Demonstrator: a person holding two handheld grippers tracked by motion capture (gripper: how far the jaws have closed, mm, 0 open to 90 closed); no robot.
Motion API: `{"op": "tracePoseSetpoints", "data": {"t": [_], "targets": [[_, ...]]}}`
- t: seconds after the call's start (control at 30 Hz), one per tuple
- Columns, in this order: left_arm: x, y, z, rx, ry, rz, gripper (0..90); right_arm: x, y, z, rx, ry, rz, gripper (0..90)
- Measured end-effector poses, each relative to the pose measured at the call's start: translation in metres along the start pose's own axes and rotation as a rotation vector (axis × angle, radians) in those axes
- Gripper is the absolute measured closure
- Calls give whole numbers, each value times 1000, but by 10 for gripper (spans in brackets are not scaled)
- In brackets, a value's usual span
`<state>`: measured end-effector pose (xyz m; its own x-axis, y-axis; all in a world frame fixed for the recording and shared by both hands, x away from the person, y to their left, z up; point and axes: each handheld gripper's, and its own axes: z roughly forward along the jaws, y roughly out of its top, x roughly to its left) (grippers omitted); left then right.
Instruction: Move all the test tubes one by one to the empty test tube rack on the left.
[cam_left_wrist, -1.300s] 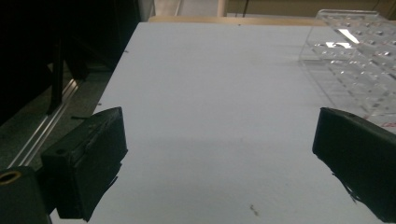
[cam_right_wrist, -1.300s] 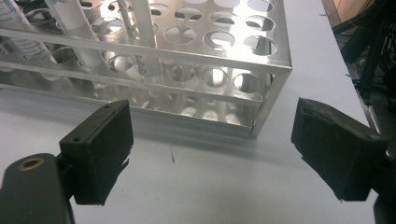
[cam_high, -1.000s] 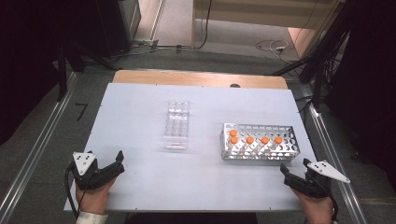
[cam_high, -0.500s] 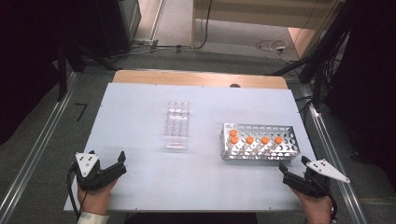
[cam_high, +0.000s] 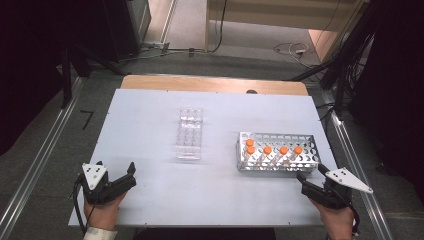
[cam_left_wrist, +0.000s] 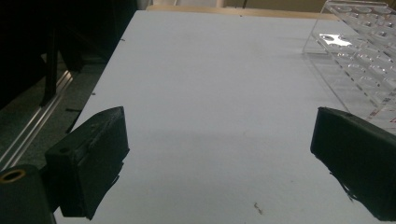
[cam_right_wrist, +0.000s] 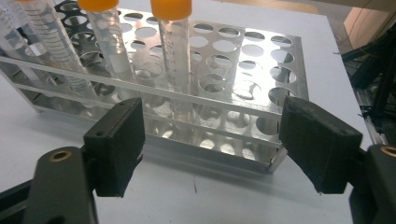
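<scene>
A metal tube rack (cam_high: 305, 159) stands at the right of the white table and holds several clear tubes with orange caps (cam_high: 267, 150). A clear plastic rack (cam_high: 189, 132) lies empty near the table's middle. My left gripper (cam_high: 117, 175) is open near the front left corner, with bare table between its jaws; the left gripper view has it (cam_left_wrist: 219, 158) aimed past the clear rack (cam_left_wrist: 359, 56). My right gripper (cam_high: 310, 175) is open just in front of the metal rack's right end. In the right gripper view it (cam_right_wrist: 215, 144) faces the rack (cam_right_wrist: 224, 70) and an orange-capped tube (cam_right_wrist: 175, 56), touching neither.
The white table (cam_high: 150, 105) has a wooden strip along its far edge. Metal rails run along the floor on both sides. Cables and dark equipment lie beyond the table at the back and right.
My left gripper has edged slightly right along the front edge. The right gripper and both racks have stayed put.
</scene>
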<state>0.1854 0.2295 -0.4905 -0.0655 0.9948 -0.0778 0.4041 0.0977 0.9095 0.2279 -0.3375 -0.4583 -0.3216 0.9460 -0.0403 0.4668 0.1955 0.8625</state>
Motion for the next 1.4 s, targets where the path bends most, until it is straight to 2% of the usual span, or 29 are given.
{"op": "tracePoseSetpoints", "data": {"t": [0.23, 0.27, 0.37, 0.5, 0.57, 0.7, 1.0, 1.1, 1.13, 1.27, 1.4], "targets": [[-1, 0, 1, 2, -2, 4, 39, 1, 7, 2, -16, 43, -22, 376], [-1, 0, 1, 2, -3, 5, 39, 1, 7, 2, -16, 43, -22, 376], [-2, -1, 1, 6, -3, 9, 39, 2, 12, 6, -26, 61, -32, 466], [-3, -1, 2, 5, -3, 13, 40, 4, 16, 10, -31, 70, -35, 517], [-3, -1, 2, 4, -3, 13, 43, 6, 19, 15, -32, 73, -49, 571], [-2, -1, 1, 5, -2, 10, 43, 8, 23, 21, -27, 76, -58, 593], [-2, -1, 1, 5, -3, 9, 43, 6, 29, 31, -21, 86, -38, 646], [-2, -1, 1, 6, -1, 12, 43, 7, 29, 35, -11, 89, -40, 673], [-2, -1, 1, 5, 0, 12, 43, 7, 29, 37, -10, 92, -48, 707], [-2, -1, 1, 6, -1, 12, 43, 6, 30, 37, -13, 88, -45, 714], [-2, -1, 1, 9, -4, 12, 43, 6, 35, 32, -39, 87, -40, 714]]}}
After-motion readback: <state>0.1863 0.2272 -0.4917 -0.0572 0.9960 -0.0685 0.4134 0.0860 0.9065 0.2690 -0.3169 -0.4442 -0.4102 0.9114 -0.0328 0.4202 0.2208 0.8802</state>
